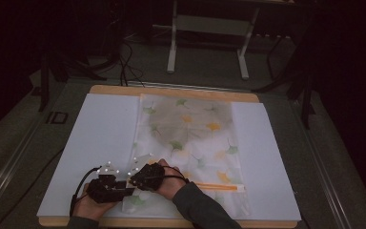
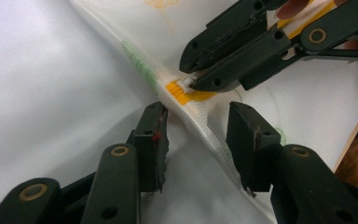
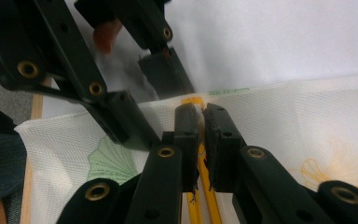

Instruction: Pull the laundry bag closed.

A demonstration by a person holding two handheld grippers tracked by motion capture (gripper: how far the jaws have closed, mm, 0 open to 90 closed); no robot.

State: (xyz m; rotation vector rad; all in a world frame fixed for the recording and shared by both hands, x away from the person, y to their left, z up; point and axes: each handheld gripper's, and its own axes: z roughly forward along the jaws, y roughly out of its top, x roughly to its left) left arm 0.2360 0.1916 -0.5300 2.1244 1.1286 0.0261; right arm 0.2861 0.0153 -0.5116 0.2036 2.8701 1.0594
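Left claw [image 2: 196, 140] released astride bag edge [image 2: 186, 119]; right claw [image 3: 201, 140] grasping zipper [image 3: 200, 182].

You will find no readable text, label, brand, number or sign anywhere: the printed bag [image 1: 190, 143] carries only a leaf pattern and a plain orange zipper strip [image 1: 217, 186], and the white sheet [image 1: 105, 138] on your worktop [image 1: 171, 90] is unmarked.
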